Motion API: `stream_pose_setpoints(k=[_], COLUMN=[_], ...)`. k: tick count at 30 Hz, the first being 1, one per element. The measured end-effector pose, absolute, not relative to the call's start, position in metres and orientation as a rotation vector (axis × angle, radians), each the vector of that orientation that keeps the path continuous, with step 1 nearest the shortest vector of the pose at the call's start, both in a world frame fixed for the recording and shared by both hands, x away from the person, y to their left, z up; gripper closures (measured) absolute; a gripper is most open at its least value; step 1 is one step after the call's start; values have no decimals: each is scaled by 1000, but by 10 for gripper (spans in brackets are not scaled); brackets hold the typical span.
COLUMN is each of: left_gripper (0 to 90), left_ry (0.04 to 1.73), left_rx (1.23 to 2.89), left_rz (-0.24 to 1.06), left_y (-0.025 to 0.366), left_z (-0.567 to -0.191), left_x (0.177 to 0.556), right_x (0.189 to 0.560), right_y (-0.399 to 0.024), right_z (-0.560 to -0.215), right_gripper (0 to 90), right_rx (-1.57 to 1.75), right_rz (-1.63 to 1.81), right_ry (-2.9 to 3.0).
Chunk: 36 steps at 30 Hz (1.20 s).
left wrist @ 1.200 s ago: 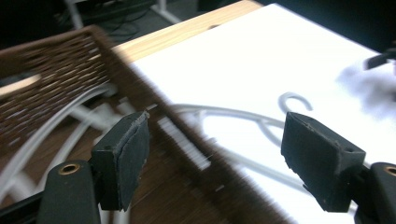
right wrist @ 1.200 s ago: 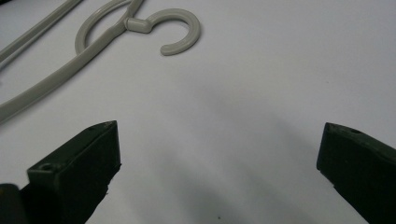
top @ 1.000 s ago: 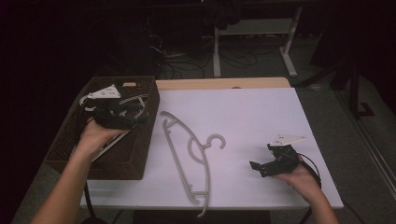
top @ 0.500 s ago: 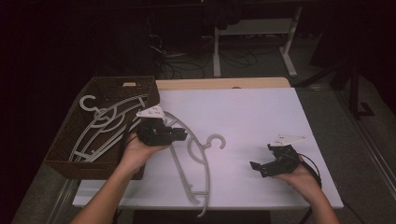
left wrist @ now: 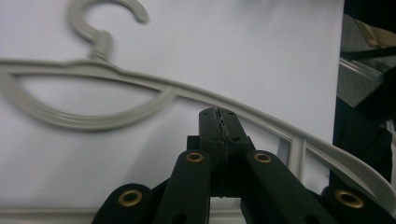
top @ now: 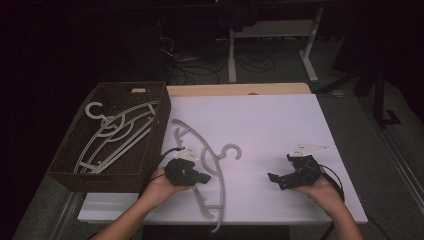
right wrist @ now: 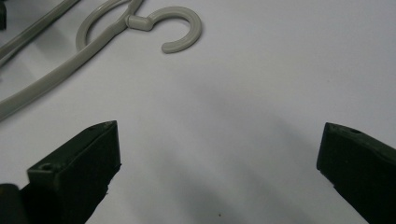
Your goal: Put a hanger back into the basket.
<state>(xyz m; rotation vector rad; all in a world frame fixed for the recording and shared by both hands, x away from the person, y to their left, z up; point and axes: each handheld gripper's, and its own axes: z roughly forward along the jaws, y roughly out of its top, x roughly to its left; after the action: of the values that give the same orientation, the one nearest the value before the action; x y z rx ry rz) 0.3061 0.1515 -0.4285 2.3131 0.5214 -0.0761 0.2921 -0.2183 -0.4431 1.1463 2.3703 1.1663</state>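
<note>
A grey plastic hanger (top: 220, 167) lies on the white table, its hook toward the right. My left gripper (top: 205, 177) sits low at the hanger's near arm. In the left gripper view its jaws (left wrist: 219, 114) have just been closing and now meet, with nothing between them. The hanger's arm (left wrist: 135, 78) runs just beyond the tips. My right gripper (top: 280, 167) rests on the table to the right and points at the hanger. It is open (right wrist: 219, 135) over bare table, and the hook (right wrist: 138, 21) lies farther off.
A dark wicker basket (top: 160, 130) stands at the table's left edge with several grey hangers (top: 117, 132) in it. The floor behind the table has cables and desk legs.
My left hand has come from over the basket, rightward and down, to the hanger on the table. The right hand has kept still.
</note>
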Motion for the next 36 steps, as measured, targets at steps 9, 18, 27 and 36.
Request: stream_pose_setpoints(k=[9,18,27,36], left_gripper=[900,900,900,900], left_ry=[454,412,423,426], left_rx=[2411,2429,2408,2388], left_rz=[-87,-84,-56,-43], left_y=[127,110,94,69], left_z=[-448,-449,-450,-453], left_x=[297,295,301,317], right_x=[292,292,293,293], right_y=[-218,-218,-218,-219], right_z=[-443,-444,-444,-444], right_gripper=[0,0,0,0], right_rx=[1146,1141,1137,1140], right_rz=[1166,1161,1157,1161], right_ry=[2374,2378,2381,2378])
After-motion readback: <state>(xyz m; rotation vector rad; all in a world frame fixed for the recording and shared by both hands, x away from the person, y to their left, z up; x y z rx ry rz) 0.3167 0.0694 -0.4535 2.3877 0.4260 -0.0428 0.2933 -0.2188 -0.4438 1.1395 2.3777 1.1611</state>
